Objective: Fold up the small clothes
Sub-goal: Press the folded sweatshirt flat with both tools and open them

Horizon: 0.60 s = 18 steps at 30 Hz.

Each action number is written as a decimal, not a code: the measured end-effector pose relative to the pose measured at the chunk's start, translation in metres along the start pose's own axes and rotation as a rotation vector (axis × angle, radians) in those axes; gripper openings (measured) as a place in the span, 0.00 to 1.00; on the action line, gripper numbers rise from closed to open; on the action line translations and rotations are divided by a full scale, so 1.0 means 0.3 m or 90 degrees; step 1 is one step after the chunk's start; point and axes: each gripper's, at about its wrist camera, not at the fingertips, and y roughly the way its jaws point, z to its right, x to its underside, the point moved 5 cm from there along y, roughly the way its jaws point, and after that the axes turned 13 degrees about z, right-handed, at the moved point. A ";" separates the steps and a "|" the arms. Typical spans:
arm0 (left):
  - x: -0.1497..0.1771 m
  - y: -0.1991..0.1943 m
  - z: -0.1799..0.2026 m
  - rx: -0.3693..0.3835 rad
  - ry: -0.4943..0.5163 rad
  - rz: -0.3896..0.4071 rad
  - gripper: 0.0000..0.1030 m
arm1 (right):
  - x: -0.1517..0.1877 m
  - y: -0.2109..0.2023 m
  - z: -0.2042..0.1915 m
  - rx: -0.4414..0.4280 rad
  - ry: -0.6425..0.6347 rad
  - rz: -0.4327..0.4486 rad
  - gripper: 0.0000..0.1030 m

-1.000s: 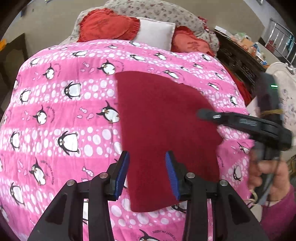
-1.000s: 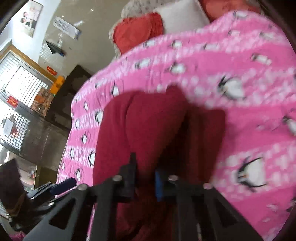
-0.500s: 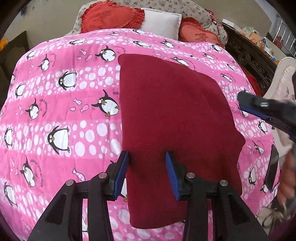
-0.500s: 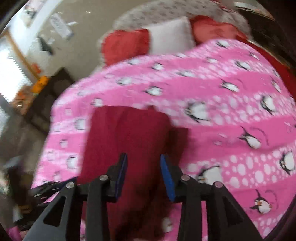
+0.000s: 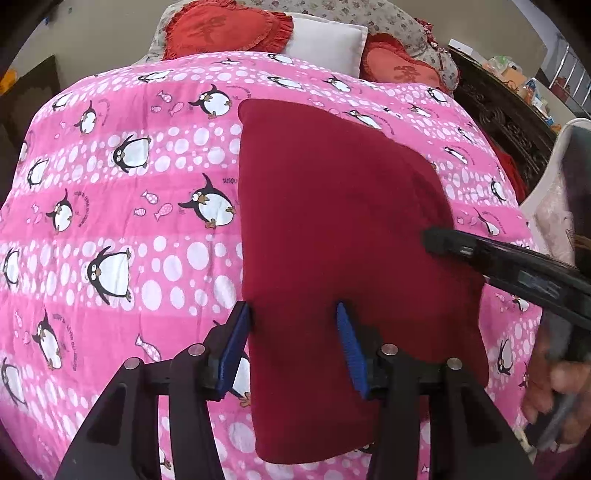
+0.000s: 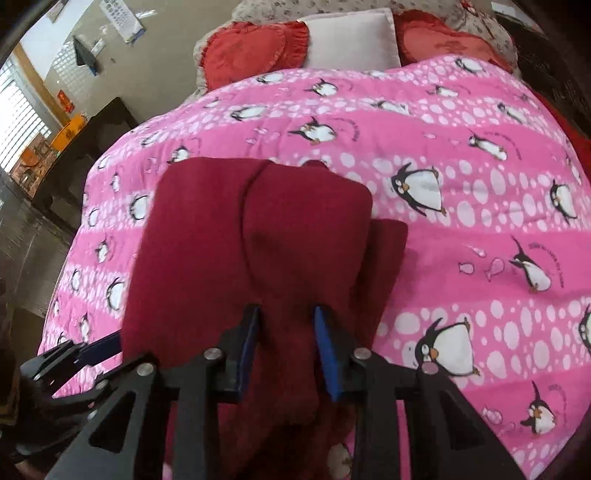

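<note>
A dark red garment (image 5: 332, 229) lies folded flat on the pink penguin quilt (image 5: 110, 221). My left gripper (image 5: 293, 325) is open, its blue-padded fingers hovering over the garment's near left edge. My right gripper (image 6: 286, 325) is open above the near part of the same garment (image 6: 258, 240), where a folded layer forms a ridge down the middle. The right gripper also shows in the left wrist view (image 5: 432, 240), reaching in from the right over the garment's right edge. The left gripper shows at the lower left of the right wrist view (image 6: 74, 354).
Red heart cushions (image 5: 225, 31) and a white pillow (image 5: 325, 40) lie at the head of the bed. A dark carved cabinet (image 5: 506, 122) stands to the right of the bed. A dark table (image 6: 85, 147) and a window stand to its left.
My right gripper opened and let go of the red garment, which now lies flatter on the quilt. Both cameras shifted slightly; the left gripper stayed open over the near edge.
</note>
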 end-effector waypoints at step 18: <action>0.023 -0.026 -0.005 0.006 -0.014 -0.002 0.28 | 0.154 -0.165 -0.003 0.032 -0.017 0.023 0.47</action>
